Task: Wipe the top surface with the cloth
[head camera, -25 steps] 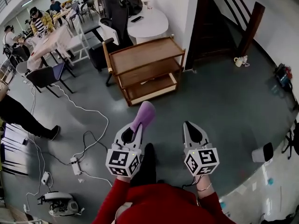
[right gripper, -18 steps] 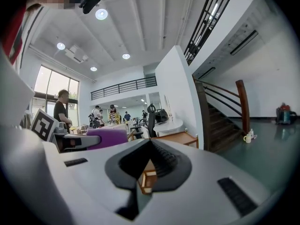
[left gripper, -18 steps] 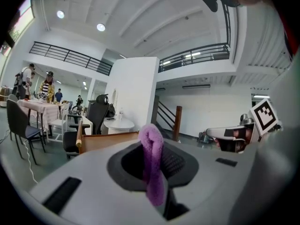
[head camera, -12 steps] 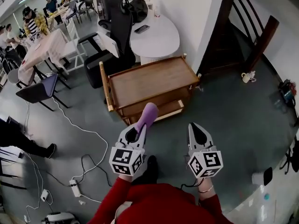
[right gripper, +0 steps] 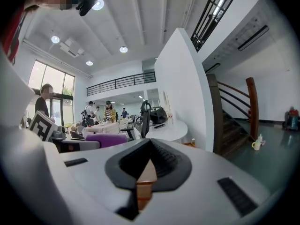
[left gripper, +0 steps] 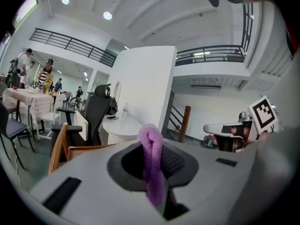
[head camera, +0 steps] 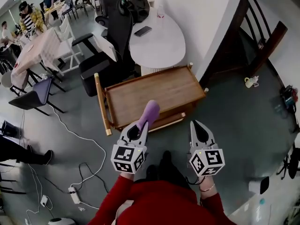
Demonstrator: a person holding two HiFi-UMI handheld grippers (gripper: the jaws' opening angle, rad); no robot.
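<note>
Cloth (head camera: 149,112) clamped in left gripper (head camera: 140,128), right gripper (head camera: 195,126) closed empty: cart (head camera: 154,93), possibly wheeled, may be shoved away when wiped.

Head view steeply down from above, 2 gripper views low, facing forward, all sharing wooden cart (head camera: 154,93)

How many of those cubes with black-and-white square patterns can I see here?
2. A white marker cube sits at the back of the left gripper, which holds the fluffy purple cloth; a second cube sits on the right gripper. None seems hidden.
</note>
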